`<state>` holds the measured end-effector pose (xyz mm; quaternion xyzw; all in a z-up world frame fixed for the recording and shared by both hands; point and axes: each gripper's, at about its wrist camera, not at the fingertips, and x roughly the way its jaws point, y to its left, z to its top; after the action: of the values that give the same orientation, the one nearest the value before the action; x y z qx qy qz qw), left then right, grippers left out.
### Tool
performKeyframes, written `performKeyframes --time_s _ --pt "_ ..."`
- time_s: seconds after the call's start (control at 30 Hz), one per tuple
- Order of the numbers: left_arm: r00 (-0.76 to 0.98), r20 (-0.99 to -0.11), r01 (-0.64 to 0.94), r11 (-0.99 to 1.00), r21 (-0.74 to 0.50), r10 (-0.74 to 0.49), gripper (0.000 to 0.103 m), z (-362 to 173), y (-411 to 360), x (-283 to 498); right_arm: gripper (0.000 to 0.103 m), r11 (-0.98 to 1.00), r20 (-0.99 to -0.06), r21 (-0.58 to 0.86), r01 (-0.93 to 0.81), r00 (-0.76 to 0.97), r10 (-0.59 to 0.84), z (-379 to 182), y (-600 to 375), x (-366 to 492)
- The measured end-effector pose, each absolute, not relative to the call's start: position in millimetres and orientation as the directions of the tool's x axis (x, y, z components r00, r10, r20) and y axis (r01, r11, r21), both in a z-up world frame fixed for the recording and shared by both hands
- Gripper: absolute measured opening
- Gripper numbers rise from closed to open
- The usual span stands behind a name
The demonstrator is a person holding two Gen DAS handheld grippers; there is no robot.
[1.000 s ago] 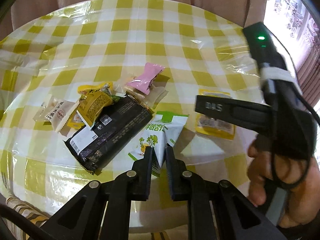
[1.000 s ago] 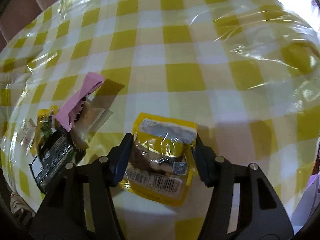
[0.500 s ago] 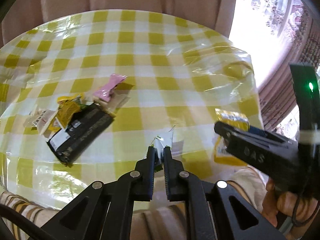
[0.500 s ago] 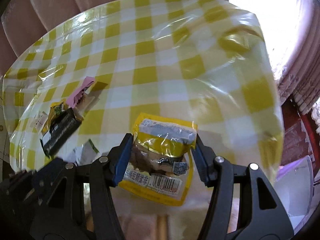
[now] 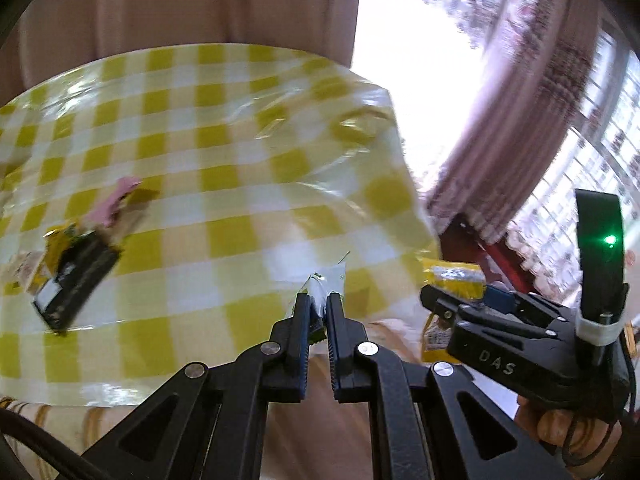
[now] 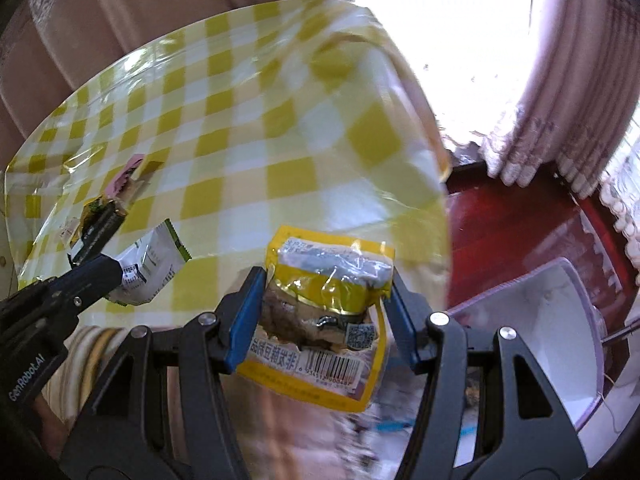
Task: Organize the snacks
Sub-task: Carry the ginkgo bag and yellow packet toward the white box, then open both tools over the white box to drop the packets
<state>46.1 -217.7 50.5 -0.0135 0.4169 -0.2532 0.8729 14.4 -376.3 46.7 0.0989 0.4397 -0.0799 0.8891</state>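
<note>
Transfer toward the white bin (image 6: 560,344) is judged to be the step in hand. A yellow pouch (image 6: 328,312) is clamped across its width by the right gripper (image 6: 326,320), jaws at medium spread. A white-and-green packet (image 6: 154,268) is pinched flat by the left gripper (image 5: 319,320), jaws nearly closed. Both snacks are carried clear of the checked table (image 6: 240,128). The bin is seen low and to the right of the pouch, nearer the right hand. Remaining snacks (image 5: 76,268) lie well apart at far left.

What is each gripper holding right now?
Left gripper: fingers shut on the white and green snack packet.
Right gripper: fingers shut on the yellow snack pouch.
</note>
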Motion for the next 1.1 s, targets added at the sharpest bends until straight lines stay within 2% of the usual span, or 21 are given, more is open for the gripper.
performKeyframes --time_s 0.43,0.73,0.83,0.9,0.97,1.1 --pt "0.41 -0.715 0.595 0.76 -0.261 -0.567 0.008 50 -299 7 0.062 0.922 -0.825 0.092 0.375 0.547 -0.141 30 -450 -40" --pt "0.272 -0.729 0.64 0.684 -0.35 -0.628 0.011 37 -323 -4 0.065 0.896 -0.851 0.074 0.438 0.496 -0.172 18 -477 -61" --pt "0.264 -0.737 0.632 0.689 -0.355 -0.622 0.017 35 -322 -3 0.068 0.887 -0.856 0.067 0.457 0.484 -0.185 16 -480 -63" --pt "0.266 -0.737 0.624 0.694 -0.36 -0.622 0.028 35 -320 -2 0.068 0.884 -0.855 0.065 0.464 0.482 -0.19 17 -482 -63" --pt "0.272 -0.734 0.618 0.698 -0.363 -0.623 0.033 35 -317 -2 0.071 0.884 -0.855 0.067 0.463 0.483 -0.189 18 -481 -63" --pt "0.285 -0.734 0.601 0.712 -0.365 -0.617 0.034 35 -309 0 0.071 0.892 -0.854 0.066 0.448 0.488 -0.182 21 -474 -60"
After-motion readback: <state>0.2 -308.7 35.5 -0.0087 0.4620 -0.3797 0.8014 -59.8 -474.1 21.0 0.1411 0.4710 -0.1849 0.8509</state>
